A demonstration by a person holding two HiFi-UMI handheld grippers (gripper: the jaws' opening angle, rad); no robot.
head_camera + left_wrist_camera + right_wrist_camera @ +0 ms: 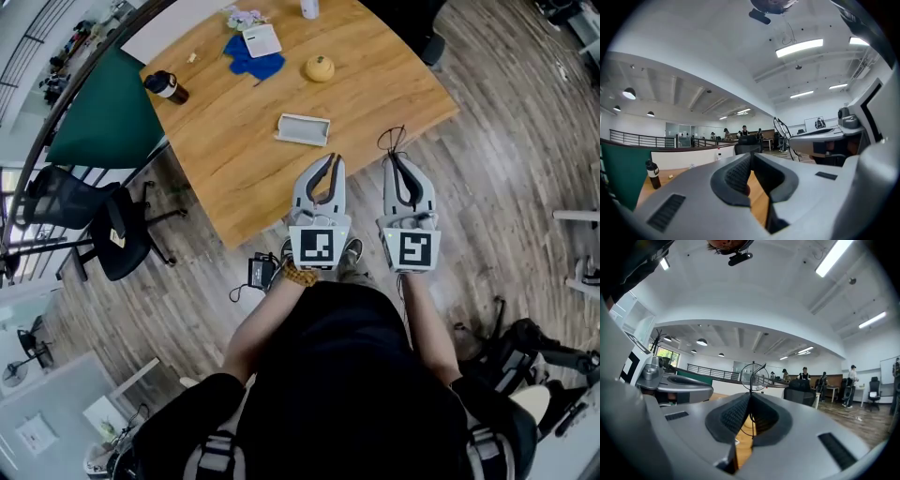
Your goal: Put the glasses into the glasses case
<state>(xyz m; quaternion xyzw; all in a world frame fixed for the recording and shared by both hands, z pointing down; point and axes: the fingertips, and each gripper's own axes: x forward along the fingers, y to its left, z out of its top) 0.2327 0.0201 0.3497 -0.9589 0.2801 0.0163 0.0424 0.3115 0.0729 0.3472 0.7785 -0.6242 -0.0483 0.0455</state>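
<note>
The wire-framed glasses (pixel 752 377) stick out of the right gripper (pixel 396 157), whose jaws are clamped on them, over the table's (pixel 234 187) near edge. The glasses case (pixel 302 129) lies farther off and to the left. The left gripper (pixel 332 159), jaws together and empty, points level alongside.

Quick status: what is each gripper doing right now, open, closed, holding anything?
Left gripper: fingers closed, nothing between them.
Right gripper: fingers closed on the glasses.

Bright ceiling lights (pixel 799 48), fisheye-warped edges
</note>
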